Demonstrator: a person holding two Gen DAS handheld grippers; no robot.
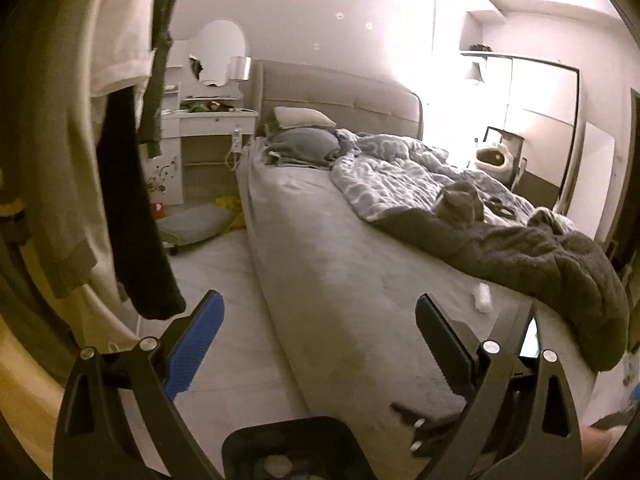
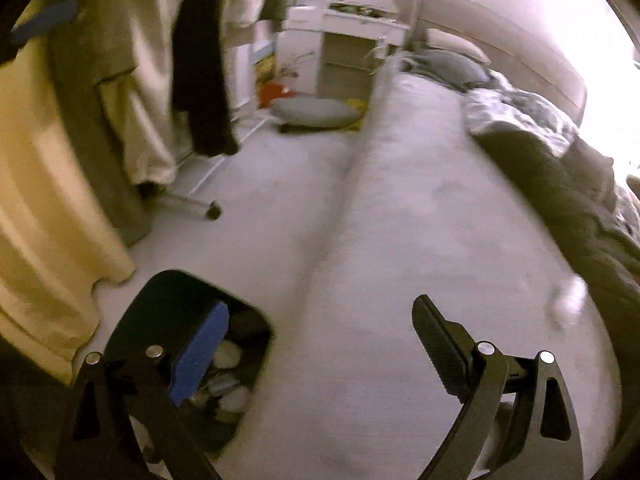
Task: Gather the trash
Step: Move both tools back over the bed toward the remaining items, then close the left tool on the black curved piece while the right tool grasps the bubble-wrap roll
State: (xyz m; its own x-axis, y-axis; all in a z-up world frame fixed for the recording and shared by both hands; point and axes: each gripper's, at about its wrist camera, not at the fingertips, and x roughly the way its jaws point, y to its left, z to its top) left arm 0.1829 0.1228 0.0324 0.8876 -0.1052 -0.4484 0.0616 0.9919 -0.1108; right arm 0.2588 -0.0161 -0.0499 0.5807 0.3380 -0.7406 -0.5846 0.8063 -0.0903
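Your bin (image 2: pixel 188 360) at 7 o'clock already holds crumpled scraps, both grippers (image 1: pixel 320 344) (image 2: pixel 320 344) are spread and empty, and one white wad (image 1: pixel 483 297) waits on the bed (image 1: pixel 340 264) at 4 o'clock, so collection looks nearly finished.

Home bedroom: unmade bed (image 1: pixel 320 248), hanging clothes (image 1: pixel 120 184)
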